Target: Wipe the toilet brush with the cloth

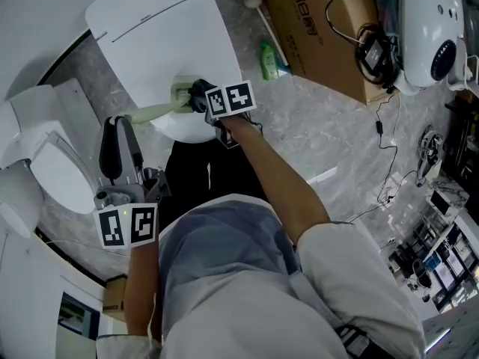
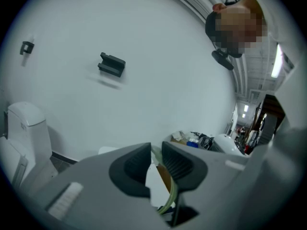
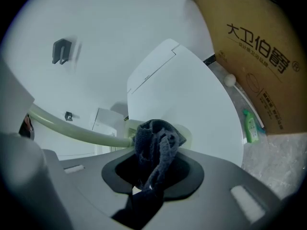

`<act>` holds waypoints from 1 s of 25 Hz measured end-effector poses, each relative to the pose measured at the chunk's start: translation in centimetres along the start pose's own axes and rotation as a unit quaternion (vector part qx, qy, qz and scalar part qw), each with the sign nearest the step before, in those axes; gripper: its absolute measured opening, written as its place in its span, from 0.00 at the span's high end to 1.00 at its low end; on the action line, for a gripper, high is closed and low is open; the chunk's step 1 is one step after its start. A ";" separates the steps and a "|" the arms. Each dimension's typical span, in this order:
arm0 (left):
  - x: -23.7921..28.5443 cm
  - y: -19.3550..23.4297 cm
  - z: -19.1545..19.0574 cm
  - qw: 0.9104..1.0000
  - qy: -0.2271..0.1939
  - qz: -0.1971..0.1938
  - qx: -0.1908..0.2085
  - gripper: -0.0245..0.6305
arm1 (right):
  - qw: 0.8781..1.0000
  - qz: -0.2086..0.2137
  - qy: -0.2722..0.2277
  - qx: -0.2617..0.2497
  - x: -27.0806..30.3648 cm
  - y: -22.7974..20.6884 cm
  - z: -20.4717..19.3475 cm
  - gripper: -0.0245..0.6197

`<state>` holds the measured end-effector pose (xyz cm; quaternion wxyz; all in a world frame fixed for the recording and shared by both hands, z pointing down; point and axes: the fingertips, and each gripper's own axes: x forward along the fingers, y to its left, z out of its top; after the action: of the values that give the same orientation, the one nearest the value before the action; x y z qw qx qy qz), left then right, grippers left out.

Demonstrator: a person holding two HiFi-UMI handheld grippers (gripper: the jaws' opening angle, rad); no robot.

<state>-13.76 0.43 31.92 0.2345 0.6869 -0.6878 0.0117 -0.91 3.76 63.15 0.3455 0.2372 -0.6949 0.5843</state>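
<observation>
A person stands over a closed white toilet lid (image 1: 161,36), a two-jaw gripper in each hand. The left gripper (image 1: 120,129) is off the lid's near left edge. Its jaws are pressed together on the thin pale-green handle of the toilet brush (image 1: 153,112), and that gripper's own view shows a strip of the handle pinched between the dark pads. From there the handle runs across to the lid's near rim, where the brush's pale head end (image 1: 179,92) hovers just above the white surface.

The right gripper (image 1: 202,96) meets it at that same rim. Its jaws are clamped on a bunched dark blue cloth (image 3: 156,140), which sits against the head end of the brush where the handle joins it.

Both tools look set for the job – brush gripped, cloth gripped, cloth touching brush – so the wiping seems to be under way at the head end. How much has been cleaned cannot be told. The long stretch of handle between the cloth and the left gripper looks bare and probably remains to be wiped.
</observation>
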 end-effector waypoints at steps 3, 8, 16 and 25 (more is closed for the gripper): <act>0.0 -0.1 -0.1 1.000 0.001 -0.003 -0.004 0.96 | 1.000 0.008 0.000 -0.023 -0.4 0.5 0.0 0.80; 0.1 0.2 0.0 1.000 -0.001 -0.009 -0.007 0.96 | 0.999 0.025 -0.006 -0.036 -1.1 1.6 0.2 0.80; -0.1 0.2 0.1 1.000 -0.008 -0.016 -0.011 0.96 | 0.999 0.045 -0.030 -0.005 -2.8 2.6 0.8 0.80; -0.2 0.2 0.2 1.000 -0.010 -0.021 -0.009 0.96 | 0.996 0.078 -0.043 0.023 -4.6 3.8 1.9 0.80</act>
<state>-14.02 0.57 31.77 0.2340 0.6992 -0.6756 -0.0068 -1.13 2.32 57.06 0.2627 0.2150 -0.7123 0.6143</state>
